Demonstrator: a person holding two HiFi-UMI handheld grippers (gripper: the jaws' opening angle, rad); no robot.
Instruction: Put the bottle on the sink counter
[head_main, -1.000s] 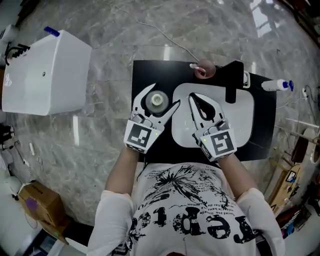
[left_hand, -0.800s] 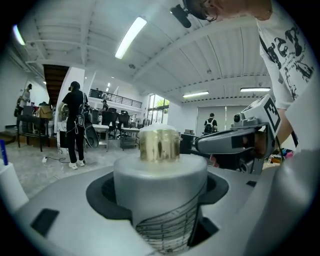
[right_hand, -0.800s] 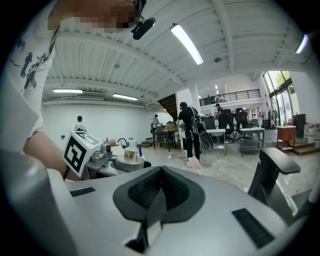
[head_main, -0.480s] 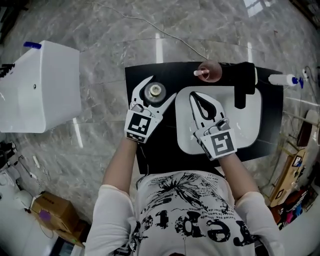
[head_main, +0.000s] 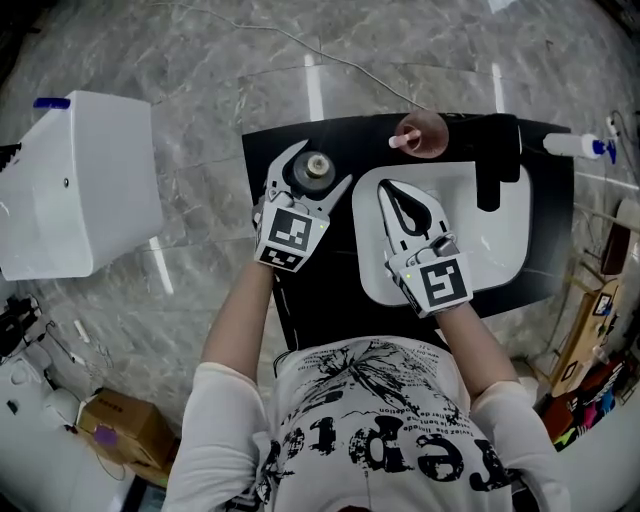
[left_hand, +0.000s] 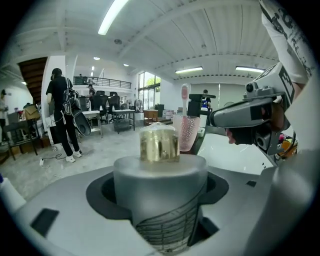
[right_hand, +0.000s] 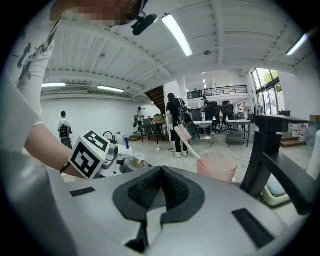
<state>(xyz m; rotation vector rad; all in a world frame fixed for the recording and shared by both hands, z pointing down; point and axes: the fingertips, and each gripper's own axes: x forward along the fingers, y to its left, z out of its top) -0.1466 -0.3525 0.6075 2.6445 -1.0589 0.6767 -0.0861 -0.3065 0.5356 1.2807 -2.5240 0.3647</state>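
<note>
Left gripper (head_main: 322, 166): 2 jaws clamped round the grey cylindrical bottle with gold cap (left_hand: 160, 172), held upright over the black sink counter (head_main: 310, 300), just left of the white basin (head_main: 500, 235); contact with counter not discernible. Right gripper (head_main: 385, 192): jaws closed together, empty, over the basin

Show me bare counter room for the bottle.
Bare black counter runs left of the white basin down to the front edge near the person. The back edge is crowded: pink cup and black faucet.
</note>
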